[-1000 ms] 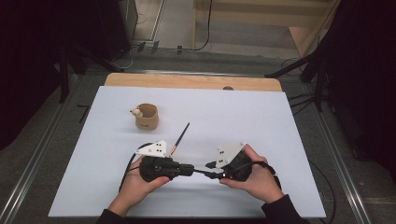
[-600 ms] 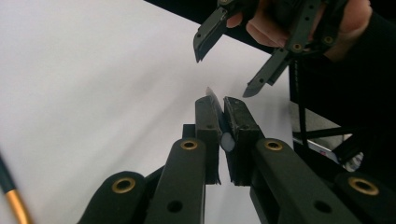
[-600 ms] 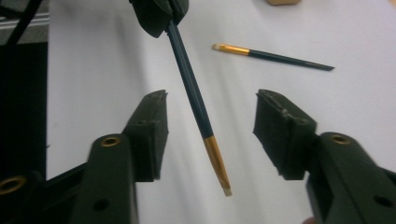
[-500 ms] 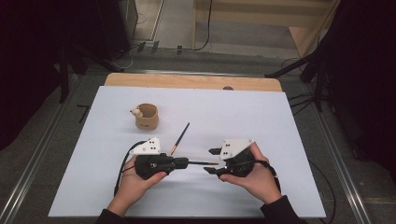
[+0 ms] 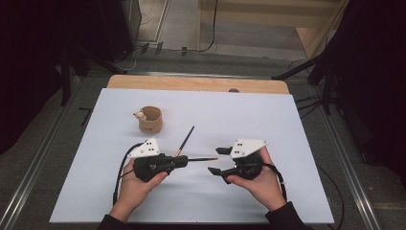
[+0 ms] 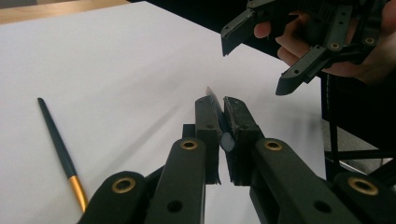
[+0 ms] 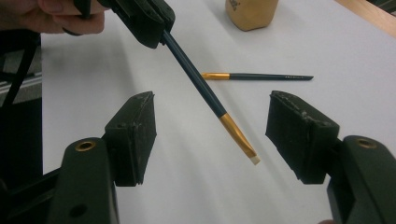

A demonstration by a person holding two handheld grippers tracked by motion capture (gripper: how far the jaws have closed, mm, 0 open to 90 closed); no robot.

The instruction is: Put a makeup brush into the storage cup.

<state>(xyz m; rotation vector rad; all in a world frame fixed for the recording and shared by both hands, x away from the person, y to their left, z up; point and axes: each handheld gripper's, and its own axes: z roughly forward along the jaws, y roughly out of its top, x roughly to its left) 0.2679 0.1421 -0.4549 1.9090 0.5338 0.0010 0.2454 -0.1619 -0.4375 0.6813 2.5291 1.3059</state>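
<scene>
- The held paintbrush is a slim thing: dark blue-black handle, a gold metal collar, and a short pale flat tip.
- The left tongs are pressed together on its handle end; in the left gripper view the round butt of the handle sits pinched between the two pads.
- From that grip the brush lies nearly level, pointing toward 3 o'clock across the front middle of the desk, tip end out.
- The right tongs have just been opening. They stand spread, and in the right gripper view the gold collar and pale tip hang between the two pads without touching either.
- A second paintbrush of the same make lies flat on the desk just beyond the left tongs, slanting toward 1 o'clock.
- A tan cup with a small pale figure on its rim stands toward 11 o'clock from the hands, well apart from the brushes.
- The desk is covered in plain white, with a strip of bare wood showing along its far edge.
- Around it the room is dim: grey floor, metal rails along both sides of the desk, dark stands, and cables trailing over the floor at 12 o'clock.
</scene>
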